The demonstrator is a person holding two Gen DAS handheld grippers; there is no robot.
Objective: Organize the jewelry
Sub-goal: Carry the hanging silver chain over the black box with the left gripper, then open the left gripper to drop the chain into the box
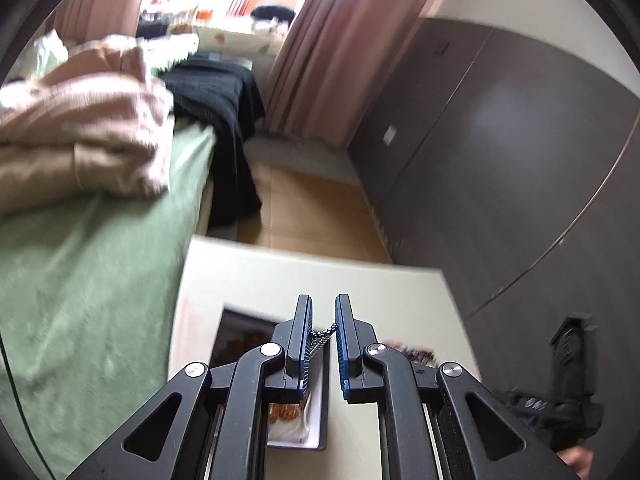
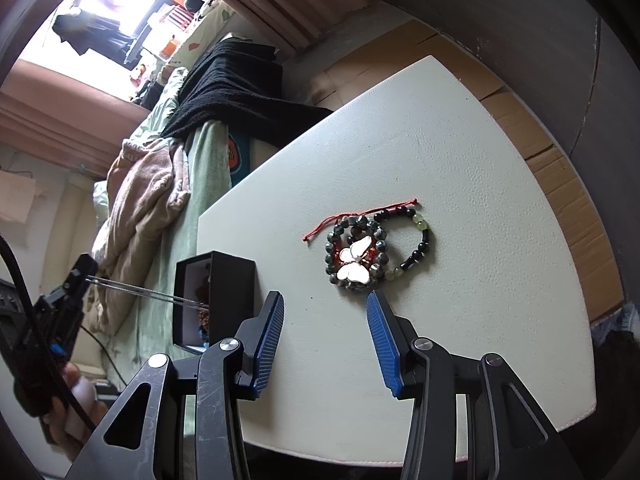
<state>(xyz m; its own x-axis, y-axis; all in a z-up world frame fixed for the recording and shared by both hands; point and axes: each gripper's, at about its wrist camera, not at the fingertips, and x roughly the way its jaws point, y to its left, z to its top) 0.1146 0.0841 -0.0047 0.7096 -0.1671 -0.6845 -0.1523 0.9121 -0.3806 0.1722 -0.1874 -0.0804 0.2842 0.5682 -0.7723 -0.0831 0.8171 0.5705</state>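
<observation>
My left gripper is shut on a thin silver chain pinched between its blue pads, just above an open black jewelry box with a pale lining. In the right wrist view the left gripper is at the left edge, and the chain runs taut from it into the box. My right gripper stands open and holds nothing, just short of a pile of jewelry on the white table. The pile holds dark bead bracelets, a white butterfly piece and a red cord.
A bed with a green sheet, a beige blanket and a black cloth runs along the table's left side. A dark wardrobe stands on the right. Cardboard covers the floor past the table. A hand grips the left tool.
</observation>
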